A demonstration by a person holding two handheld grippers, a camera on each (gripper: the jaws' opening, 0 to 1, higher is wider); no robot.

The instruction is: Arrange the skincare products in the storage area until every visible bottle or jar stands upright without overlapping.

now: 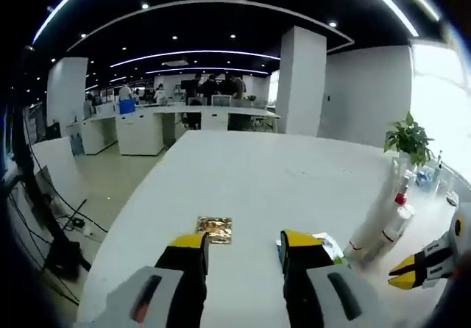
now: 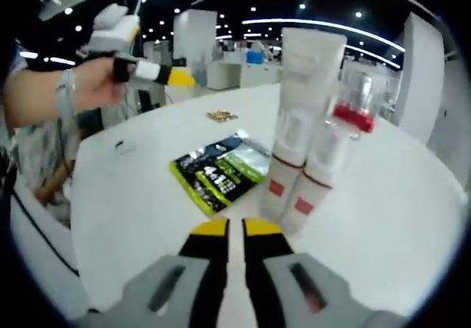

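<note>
Two skincare products are standing upright and side by side on the white table (image 2: 383, 218): a tall white tube (image 2: 298, 115) and a red-collared pump bottle (image 2: 335, 159), seemingly touching, though the fisheye blurs that. The right gripper (image 2: 228, 231) is hovering just before them, jaws nearly closed and empty. The left gripper (image 1: 243, 248) is waiting wide open, holding nothing, beside a green sachet (image 2: 221, 170) and a gold packet (image 1: 214, 229).

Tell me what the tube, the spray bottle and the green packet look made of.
Tube: matte white plastic, opaque, no glare.
Spray bottle: white plastic body, red collar, clear glossy cap you can see through.
Green packet: shiny printed film or foil, likely; it lies flat and catches light.
</note>
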